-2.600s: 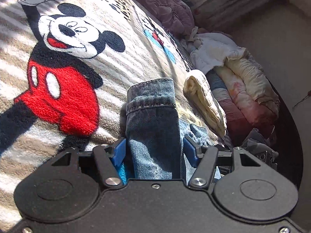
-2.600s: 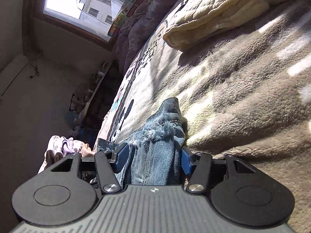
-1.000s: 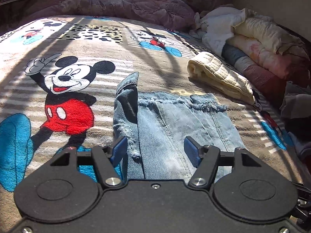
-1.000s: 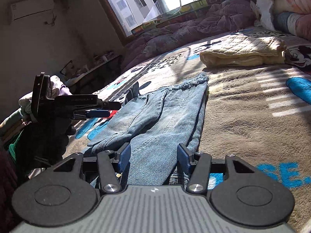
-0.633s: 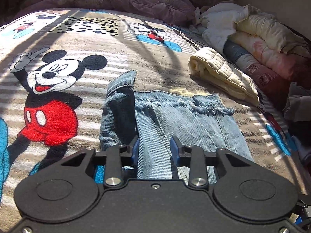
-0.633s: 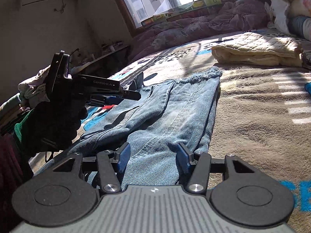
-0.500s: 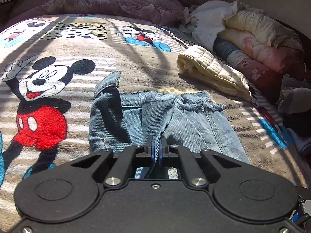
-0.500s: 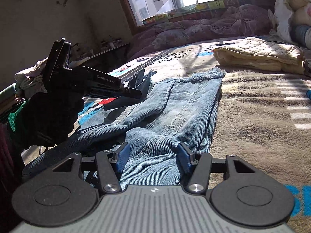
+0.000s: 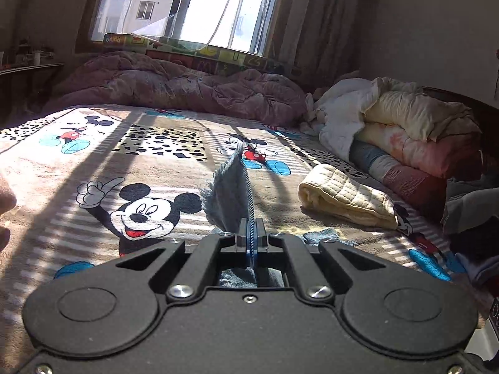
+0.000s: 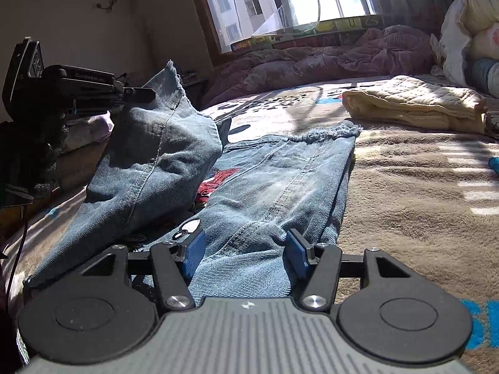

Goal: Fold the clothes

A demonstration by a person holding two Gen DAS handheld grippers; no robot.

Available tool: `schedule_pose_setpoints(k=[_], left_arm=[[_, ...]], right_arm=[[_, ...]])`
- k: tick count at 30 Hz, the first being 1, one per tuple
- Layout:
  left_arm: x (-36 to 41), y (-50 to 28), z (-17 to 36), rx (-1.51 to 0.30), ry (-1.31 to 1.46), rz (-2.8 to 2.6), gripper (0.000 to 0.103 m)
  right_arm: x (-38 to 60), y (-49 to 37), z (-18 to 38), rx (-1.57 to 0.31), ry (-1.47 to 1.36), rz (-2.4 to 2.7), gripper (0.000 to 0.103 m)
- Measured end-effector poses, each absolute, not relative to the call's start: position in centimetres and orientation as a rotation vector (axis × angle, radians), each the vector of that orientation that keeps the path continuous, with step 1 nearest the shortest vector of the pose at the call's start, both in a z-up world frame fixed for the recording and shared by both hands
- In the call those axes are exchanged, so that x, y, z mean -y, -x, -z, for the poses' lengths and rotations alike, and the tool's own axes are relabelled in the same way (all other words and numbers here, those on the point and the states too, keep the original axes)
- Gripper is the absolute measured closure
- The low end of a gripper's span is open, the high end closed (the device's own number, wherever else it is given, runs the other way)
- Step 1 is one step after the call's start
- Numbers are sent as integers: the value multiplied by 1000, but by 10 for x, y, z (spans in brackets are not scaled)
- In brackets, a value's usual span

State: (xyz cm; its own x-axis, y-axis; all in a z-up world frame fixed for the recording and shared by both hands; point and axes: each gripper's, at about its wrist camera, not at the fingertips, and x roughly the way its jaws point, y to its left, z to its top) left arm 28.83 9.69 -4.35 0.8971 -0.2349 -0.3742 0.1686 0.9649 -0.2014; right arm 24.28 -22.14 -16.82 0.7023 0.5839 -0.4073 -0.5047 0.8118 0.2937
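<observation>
**Ana:** Sunlight is pouring through the window [image 9: 199, 6] onto a bed [image 10: 421, 187] covered in a cartoon-mouse blanket [image 9: 93, 162]. What is the left tool [image 9: 251, 233] doing?

**Ben:** It is pinching denim, its two fingers pressed together on a frayed edge of the jeans [image 10: 280, 180]. That flap of cloth is standing up from between the fingers in the left wrist view. From the right wrist view the same tool [image 10: 137, 93] is hanging above the bed at the left, lifting one leg so it is draping down in a slack tent.

**Ana:** And the right tool [image 10: 246, 249]?

**Ben:** Its jaws are standing wide apart, one blue pad [image 10: 193, 252] on each side of the other leg. That leg is lying flat on the blanket between them, its frayed hem pointing away toward the window. Whether the pads are touching the cloth, I cannot tell.

**Ana:** What is lying beyond the jeans?

**Ben:** A folded cream quilted cloth [image 10: 414, 103] is sitting on the blanket, apart from the hem, off to the right. Past it, rolled bedding [image 9: 414, 137] is piling up against the wall, and a purple comforter [image 9: 187, 87] is bunching along the far edge of the bed under the window.
</observation>
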Motion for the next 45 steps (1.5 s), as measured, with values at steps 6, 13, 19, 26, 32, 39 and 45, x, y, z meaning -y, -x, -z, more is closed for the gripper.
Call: schedule_pose_setpoints(k=[6,13,19,26,32,39,45], left_arm=[[-147,-257,46,-387,175,107,103],[-228,-236,90,-466,273,-100,103],[-277,-211,97,-445,360,-172,103],[-307,-208,136,-656,547,-214,103],[-323,-206,142,-610,653,-221,63],[-318,-210,138,-581,574,-240,103],[-317,-212,134,-568,532,-235,103]], right_arm=[[224,-244,169,-512,-180,-615,46],[223,-245,170,-517,-180,-614,45],[223,-247,170,-523,-183,-613,45],[222,-248,171,-532,-183,-611,45],[220,-249,170,-536,-175,-607,45],[202,-236,150,-542,-45,-514,45],[94,-133,95,-344,247,-627,46]])
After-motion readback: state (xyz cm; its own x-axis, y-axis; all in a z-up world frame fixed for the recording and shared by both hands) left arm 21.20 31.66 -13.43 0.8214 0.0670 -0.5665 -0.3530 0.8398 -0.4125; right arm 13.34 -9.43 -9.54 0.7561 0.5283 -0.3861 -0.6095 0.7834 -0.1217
